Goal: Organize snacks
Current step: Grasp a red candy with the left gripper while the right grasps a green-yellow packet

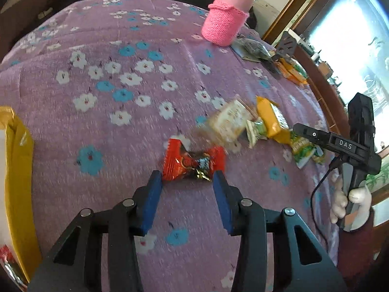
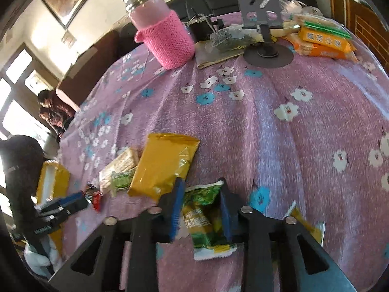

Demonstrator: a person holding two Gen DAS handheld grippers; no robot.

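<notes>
A red candy (image 1: 192,163) lies on the purple flowered cloth (image 1: 121,121) just ahead of my left gripper (image 1: 187,178). Its blue fingertips (image 1: 156,180) touch the wrapper's flared ends without squeezing the middle, so the jaws stand open. My right gripper (image 2: 201,206) is shut on a green snack packet (image 2: 204,221), a pad against each long side. Beside it lie a yellow packet (image 2: 163,163), a cracker pack (image 2: 119,168) and a small green packet (image 2: 121,180). The left wrist view shows the right gripper (image 1: 299,128) over the green packet (image 1: 304,150), held by a gloved hand (image 1: 350,199).
A yellow box (image 1: 17,170) stands at the cloth's left edge. At the far side stand a pink knit-sleeved bottle (image 2: 165,41), a black phone stand (image 2: 262,12), a dark bag (image 2: 228,37) and orange packets (image 2: 323,43). A person (image 2: 53,112) sits beyond the table.
</notes>
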